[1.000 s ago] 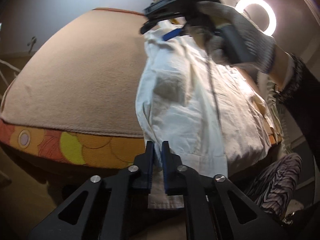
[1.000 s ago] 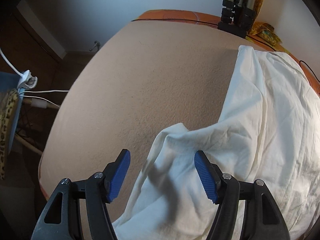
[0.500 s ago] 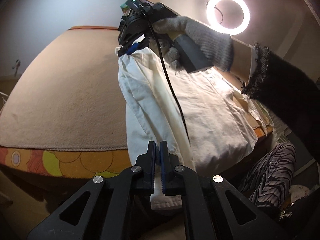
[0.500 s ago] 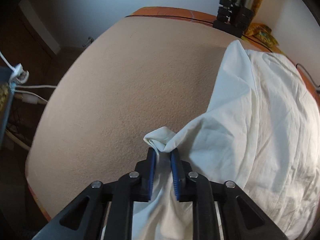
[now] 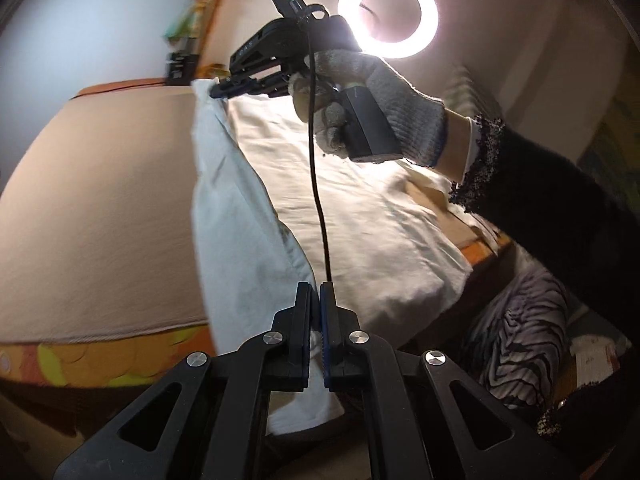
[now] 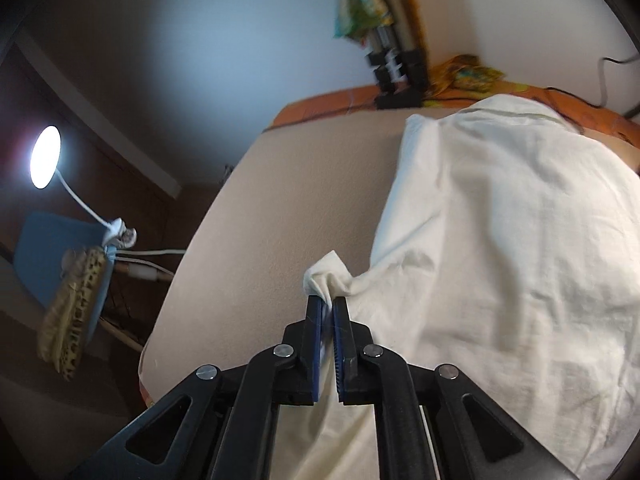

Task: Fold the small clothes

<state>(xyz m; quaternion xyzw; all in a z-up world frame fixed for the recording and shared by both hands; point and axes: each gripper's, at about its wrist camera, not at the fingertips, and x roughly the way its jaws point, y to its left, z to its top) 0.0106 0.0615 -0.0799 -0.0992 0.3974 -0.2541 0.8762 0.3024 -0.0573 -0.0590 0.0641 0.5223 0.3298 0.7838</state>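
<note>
A white garment (image 5: 360, 216) lies on the beige table (image 5: 100, 208), its near end hanging over the front edge. My left gripper (image 5: 315, 300) is shut on the garment's near edge. My right gripper (image 6: 327, 312) is shut on a bunched corner of the garment (image 6: 500, 240) and holds it lifted above the table (image 6: 280, 208). In the left wrist view the right gripper (image 5: 218, 90) shows at the far end, held by a gloved hand (image 5: 372, 100), with the left edge of the cloth stretched up between both grippers.
A ring light (image 5: 388, 12) glows behind. The table's front has an orange flowered skirt (image 5: 100, 360). A black clamp stand (image 6: 396, 76) sits at the table's far edge. A blue chair (image 6: 60, 256) and lamp (image 6: 44, 156) stand left of the table. Striped fabric (image 5: 516, 340) is at lower right.
The right gripper closed on the garment's corner and lifted it up and away. The left gripper stayed shut on the near edge, and the cloth's left side rose off the table.
</note>
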